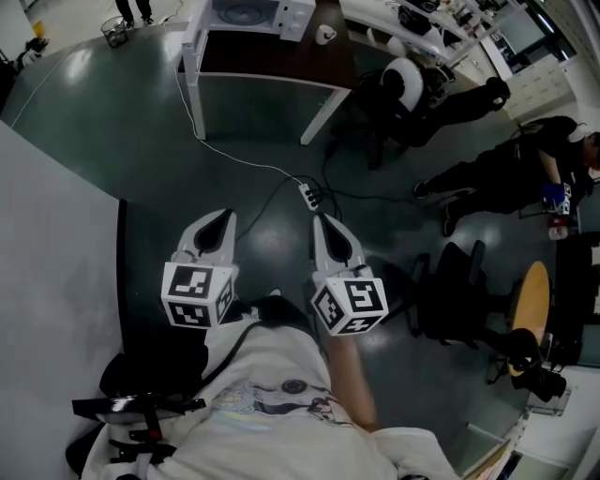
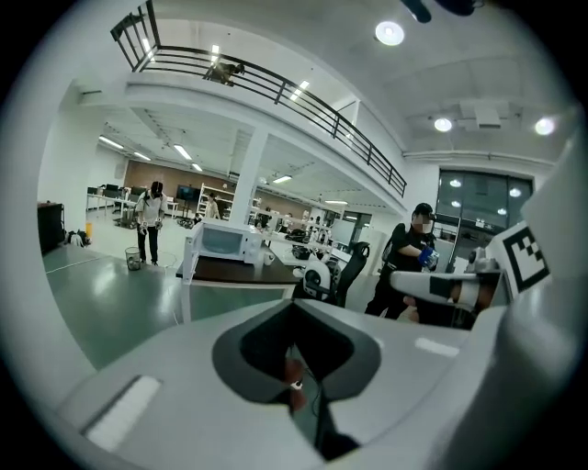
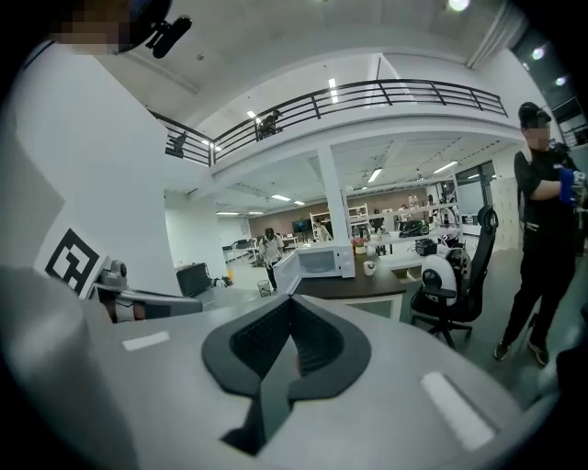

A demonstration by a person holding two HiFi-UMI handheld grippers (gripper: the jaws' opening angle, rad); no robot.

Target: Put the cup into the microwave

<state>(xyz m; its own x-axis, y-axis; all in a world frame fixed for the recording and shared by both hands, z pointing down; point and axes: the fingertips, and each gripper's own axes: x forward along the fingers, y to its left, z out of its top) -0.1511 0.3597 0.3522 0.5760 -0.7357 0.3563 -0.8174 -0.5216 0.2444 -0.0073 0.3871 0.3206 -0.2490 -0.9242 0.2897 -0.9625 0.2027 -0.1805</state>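
Note:
The white microwave stands far ahead on a dark-topped table, its door swung open to the left. A small white cup sits on the table to the microwave's right. The left gripper view shows the microwave and cup far off; so does the right gripper view, with microwave and cup. My left gripper and right gripper are held side by side over the dark floor, well short of the table. Both are shut with nothing in them.
A power strip with a white cable lies on the floor just beyond the grippers. A black office chair with a white headrest stands right of the table. A person in black and another chair are at the right. A white wall is at the left.

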